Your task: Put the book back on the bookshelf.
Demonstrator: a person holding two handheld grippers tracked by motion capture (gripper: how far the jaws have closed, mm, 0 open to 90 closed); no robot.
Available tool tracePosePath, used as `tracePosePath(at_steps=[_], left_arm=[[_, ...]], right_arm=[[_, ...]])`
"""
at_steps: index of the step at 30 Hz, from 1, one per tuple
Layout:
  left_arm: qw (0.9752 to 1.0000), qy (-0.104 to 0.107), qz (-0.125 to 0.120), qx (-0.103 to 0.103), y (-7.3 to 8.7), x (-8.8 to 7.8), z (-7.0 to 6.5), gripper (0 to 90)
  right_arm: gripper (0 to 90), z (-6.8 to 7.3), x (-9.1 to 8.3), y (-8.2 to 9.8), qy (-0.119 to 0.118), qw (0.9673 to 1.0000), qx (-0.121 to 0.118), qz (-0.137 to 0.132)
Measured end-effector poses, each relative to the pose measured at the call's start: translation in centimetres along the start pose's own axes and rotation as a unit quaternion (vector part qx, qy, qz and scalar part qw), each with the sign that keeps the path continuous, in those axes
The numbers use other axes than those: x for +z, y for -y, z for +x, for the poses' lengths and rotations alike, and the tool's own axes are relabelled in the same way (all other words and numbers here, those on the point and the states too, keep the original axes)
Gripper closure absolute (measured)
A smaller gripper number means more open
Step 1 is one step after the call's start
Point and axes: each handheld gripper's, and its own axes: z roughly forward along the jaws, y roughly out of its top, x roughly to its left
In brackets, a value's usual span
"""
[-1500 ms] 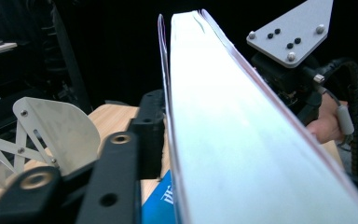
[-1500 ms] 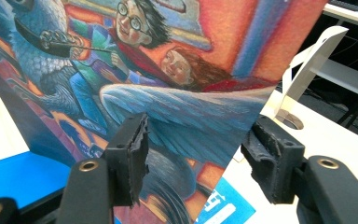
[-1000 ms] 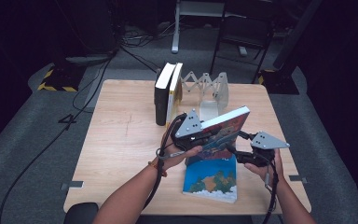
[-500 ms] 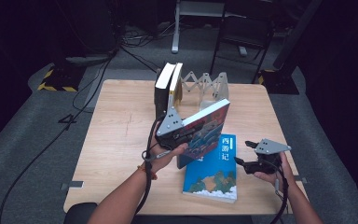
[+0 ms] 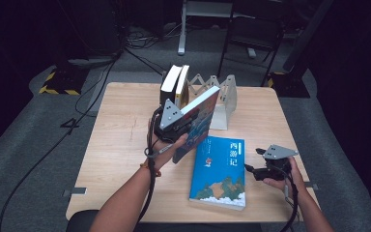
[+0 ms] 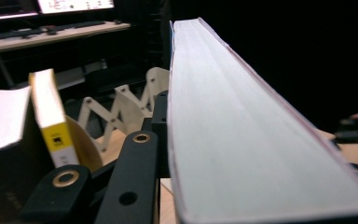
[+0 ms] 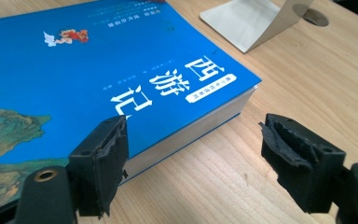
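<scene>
Two books (image 5: 175,86) already stood in the wooden rack (image 5: 228,92); the left tool (image 5: 172,126) was clamped on a third book (image 5: 199,122), carried above the worktop (image 5: 121,130); the right tool (image 5: 255,171), jaws apart, neared the flat blue book (image 5: 221,170)

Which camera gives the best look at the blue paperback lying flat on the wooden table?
The high view: the whole blue paperback lies flat there, cover up, right gripper beside its edge. The right gripper view shows its cover close up but cut off, with open jaws at its corner. The left gripper view faces another book.
</scene>
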Motion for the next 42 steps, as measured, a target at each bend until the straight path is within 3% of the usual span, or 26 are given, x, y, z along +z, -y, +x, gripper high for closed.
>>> tracePosePath(at_steps=[5,11,15,20,24,33,42], left_arm=[[0.9992,-0.037,0.009,0.007,-0.7,1.6,0.4,73.4],[0.9982,-0.056,0.019,-0.007,-0.8,3.4,0.6,73.3],[0.9965,-0.077,0.032,-0.005,-0.7,4.9,0.8,73.3],[0.9955,-0.087,0.036,-0.013,-0.8,6.0,1.5,73.3],[0.9942,-0.097,0.043,-0.017,-1.0,7.3,1.9,73.3],[0.9921,-0.114,0.045,-0.027,-1.3,9.8,2.1,73.3],[0.9892,-0.133,0.056,-0.024,-1.3,12.1,2.7,73.3]], right_arm=[[23.7,0.3,0.5,0.2,0.002,0.9999,-0.008,0.012],[24.2,0.4,0.8,0.4,0.001,0.9998,-0.009,0.019],[26.1,0.5,0.7,0.6,-0.006,0.9999,-0.012,0.009],[25.7,0.5,0.7,0.7,-0.006,0.9999,-0.011,0.008],[19.4,0.5,0.8,0.7,-0.021,0.9997,-0.008,0.003],[19.0,0.9,1.2,0.9,-0.037,0.9993,-0.007,-0.003],[18.8,1.3,1.6,1.0,-0.050,0.9986,-0.006,-0.013]])
